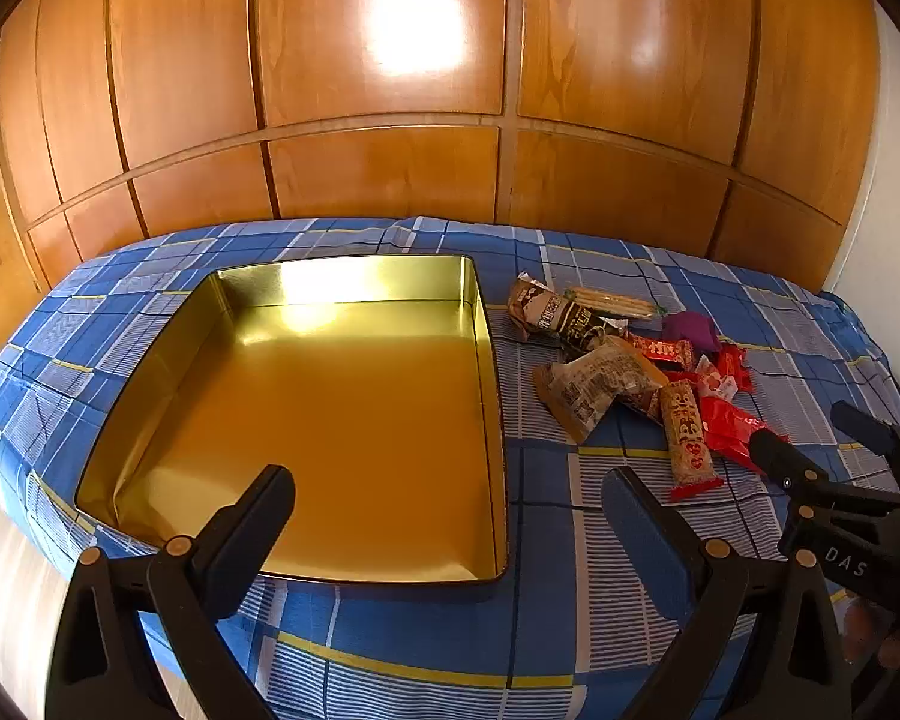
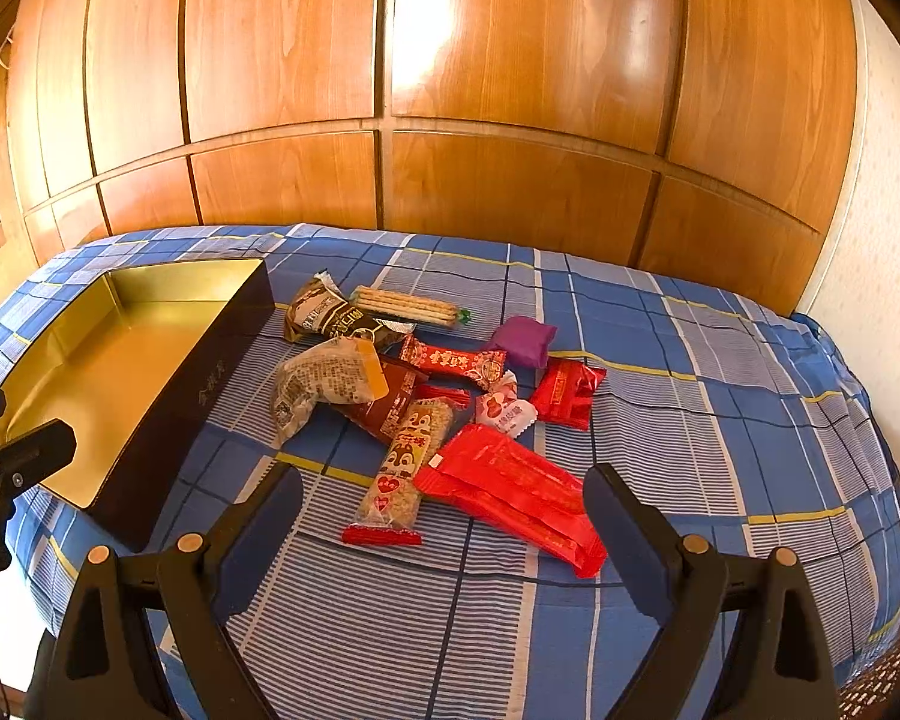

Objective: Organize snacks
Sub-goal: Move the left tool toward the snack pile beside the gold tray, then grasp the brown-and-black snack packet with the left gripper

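An open gold tin box [image 1: 354, 300] [image 2: 168, 288] lies empty on the blue plaid bed. To its right is a pile of snacks [image 1: 630, 366]: a long red packet [image 2: 510, 492], a squirrel-printed cereal bar [image 2: 402, 462] [image 1: 687, 438], a grey-and-orange bag [image 2: 324, 387], a dark coffee-coloured pack [image 2: 336, 318], biscuit sticks [image 2: 408, 303], a purple packet [image 2: 522, 342] and small red candies [image 2: 564, 393]. My left gripper [image 1: 450, 498] is open and empty over the tin's near right corner. My right gripper [image 2: 444, 501] is open and empty, just short of the red packet and cereal bar.
The bed [image 2: 690, 420] with its blue plaid cover fills the scene. A wooden panelled wardrobe wall [image 1: 390, 90] stands behind it. A white wall [image 2: 888, 180] is at the right. The right gripper shows in the left wrist view [image 1: 822, 450], and the left gripper's fingertips show in the right wrist view [image 2: 6, 426].
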